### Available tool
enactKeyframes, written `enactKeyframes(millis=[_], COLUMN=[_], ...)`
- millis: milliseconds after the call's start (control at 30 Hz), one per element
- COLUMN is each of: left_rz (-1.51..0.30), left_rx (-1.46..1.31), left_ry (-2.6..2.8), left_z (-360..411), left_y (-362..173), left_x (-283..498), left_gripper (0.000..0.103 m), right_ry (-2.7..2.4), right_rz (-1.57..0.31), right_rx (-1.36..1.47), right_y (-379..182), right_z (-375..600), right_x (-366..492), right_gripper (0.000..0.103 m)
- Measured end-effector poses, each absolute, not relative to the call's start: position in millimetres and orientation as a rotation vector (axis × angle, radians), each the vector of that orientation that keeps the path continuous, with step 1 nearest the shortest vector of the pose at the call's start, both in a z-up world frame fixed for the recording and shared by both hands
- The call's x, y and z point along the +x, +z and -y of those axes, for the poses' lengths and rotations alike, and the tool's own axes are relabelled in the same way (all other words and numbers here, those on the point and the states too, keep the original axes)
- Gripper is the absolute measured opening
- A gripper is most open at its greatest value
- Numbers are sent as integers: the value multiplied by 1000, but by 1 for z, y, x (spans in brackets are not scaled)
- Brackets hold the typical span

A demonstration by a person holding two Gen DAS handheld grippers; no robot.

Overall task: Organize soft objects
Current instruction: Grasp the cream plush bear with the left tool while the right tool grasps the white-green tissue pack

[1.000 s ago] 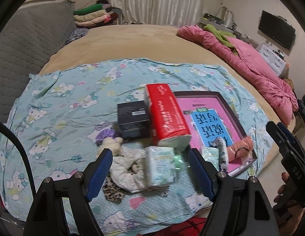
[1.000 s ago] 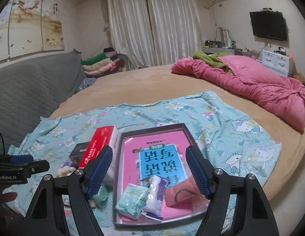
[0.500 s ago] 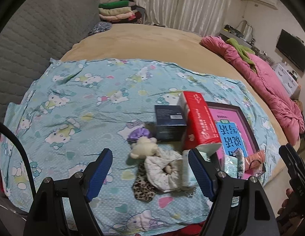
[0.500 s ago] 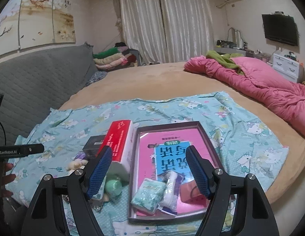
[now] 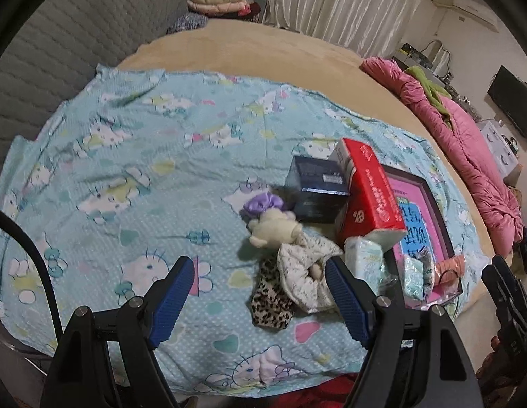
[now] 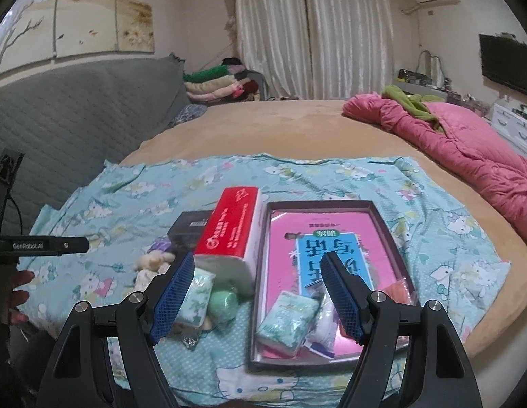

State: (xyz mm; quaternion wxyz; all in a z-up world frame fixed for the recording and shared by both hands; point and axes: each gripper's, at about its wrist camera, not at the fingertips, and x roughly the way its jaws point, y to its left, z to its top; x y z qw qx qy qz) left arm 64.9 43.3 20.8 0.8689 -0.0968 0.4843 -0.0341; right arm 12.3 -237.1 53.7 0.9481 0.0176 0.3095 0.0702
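Observation:
Soft things lie in a heap on the cartoon-cat sheet [image 5: 120, 156]: a cream plush toy [image 5: 273, 227], a purple scrunchie [image 5: 265, 202], a white patterned scrunchie [image 5: 304, 270] and a leopard-print one [image 5: 272, 302]. My left gripper [image 5: 260, 301] hovers open just in front of them, nothing between its blue pads. A green tissue pack [image 6: 287, 319], a clear bag and an orange pouch [image 6: 397, 289] sit in the dark tray [image 6: 260, 272]. My right gripper [image 6: 256, 299] stands open above the tray's near left corner. Another tissue pack [image 6: 197, 297] and a green ball [image 6: 224, 304] lie left of the tray.
A red tissue box [image 5: 369, 192] and a dark box [image 5: 316, 187] stand between the heap and the tray. A pink book [image 6: 318, 238] lines the tray. A pink quilt [image 6: 467, 156] lies at the right, a grey headboard [image 6: 59, 129] at the left. The bed edge is near.
The left gripper has swung left and sunk; the heap now sits toward its right finger. The right gripper has drifted left, from over the tray's middle to its left edge.

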Motion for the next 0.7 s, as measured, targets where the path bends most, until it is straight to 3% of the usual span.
enactKeyframes(millis=[700], left_rz=[-1051], left_rx=[-211], left_ry=[-100], left_z=[-42], left_y=[-31], left_x=[80], left_gripper=[79], right_ry=[242], right_rz=[-786], right_rx=[-3], right_y=[-1], right_z=[194], right_x=[33], right_gripper=[78])
